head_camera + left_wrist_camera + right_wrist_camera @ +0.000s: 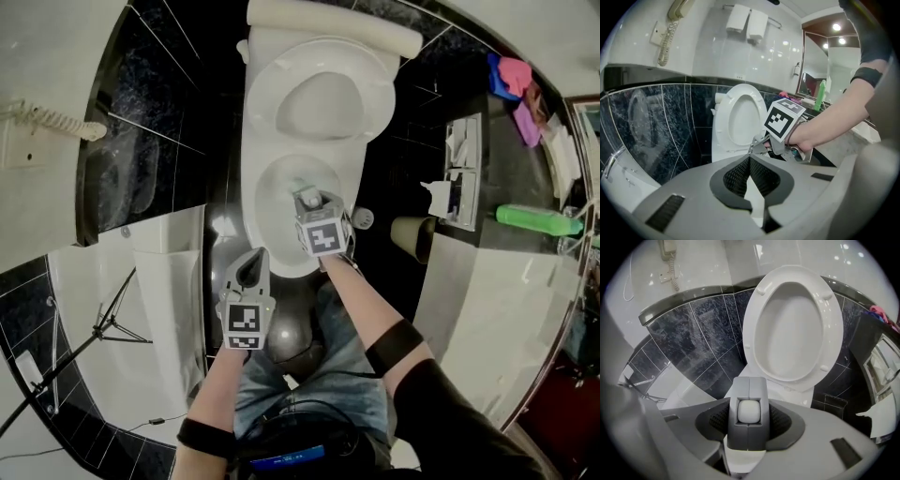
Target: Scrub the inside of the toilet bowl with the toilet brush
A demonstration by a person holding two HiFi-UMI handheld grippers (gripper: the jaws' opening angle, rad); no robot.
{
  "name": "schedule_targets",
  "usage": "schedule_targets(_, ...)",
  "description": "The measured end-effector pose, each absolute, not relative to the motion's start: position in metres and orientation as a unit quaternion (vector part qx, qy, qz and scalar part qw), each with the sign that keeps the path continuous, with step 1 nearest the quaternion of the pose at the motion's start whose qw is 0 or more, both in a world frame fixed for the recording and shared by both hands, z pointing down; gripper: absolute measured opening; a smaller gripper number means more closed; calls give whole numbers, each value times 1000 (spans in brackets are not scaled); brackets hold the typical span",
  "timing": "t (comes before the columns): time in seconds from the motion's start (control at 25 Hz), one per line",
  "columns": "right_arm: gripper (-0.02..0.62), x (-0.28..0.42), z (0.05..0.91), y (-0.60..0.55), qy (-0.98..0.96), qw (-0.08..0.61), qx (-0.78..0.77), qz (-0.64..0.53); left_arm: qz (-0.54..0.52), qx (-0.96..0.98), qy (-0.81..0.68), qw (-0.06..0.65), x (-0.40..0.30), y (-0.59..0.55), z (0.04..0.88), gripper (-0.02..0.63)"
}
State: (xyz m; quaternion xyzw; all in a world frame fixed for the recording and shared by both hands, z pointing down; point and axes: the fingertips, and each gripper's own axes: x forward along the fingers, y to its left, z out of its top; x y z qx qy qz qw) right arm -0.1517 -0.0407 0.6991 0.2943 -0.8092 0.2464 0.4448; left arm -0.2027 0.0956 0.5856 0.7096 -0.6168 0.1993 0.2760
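Toilet brush, a grey moulded handle with a white oval cap (749,411), is standing between the jaws of the right gripper (749,427) in the right gripper view. The pads are pinching it from both sides. Its bristle head is lying below the jaws, out of this view. The white oval plastic seat and lid (794,329) are leaning raised against the dark marbled wall tiles (703,333), so nothing is barring the way down.

In the head view, the right gripper is hanging over the front half of the white ceramic toilet bowl (265,234), with the brush pointing into it. Whether the bristles are touching ceramic I cannot tell. In my judgement, sound scrubbing is calling for bristles pressed to the wall and swept round under the rim, with the grip firm enough that the handle is not twisting.

Room is tight. The person's blue denim knees (319,375) are crowding the bowl's front, and a beige cylindrical container (410,236) is standing near its right side. The left gripper (253,269) is hovering just beside the front-left rim, so wide strokes that way are risking a knock.

In the left gripper view, the left jaws are pressed together on nothing and are aiming at the toilet. The person's right hand (808,137) is crossing just ahead.
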Motion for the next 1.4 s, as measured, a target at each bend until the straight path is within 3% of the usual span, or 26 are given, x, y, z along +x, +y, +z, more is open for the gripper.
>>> schedule_targets(0.8,196,-96,477,0,-842,449,234,187,186,734,-617,212,-192,81,405,2)
schedule_targets(1.4,196,-82,419,53,-855,432,227,176,185,746,-618,162,-199,106,341,0)
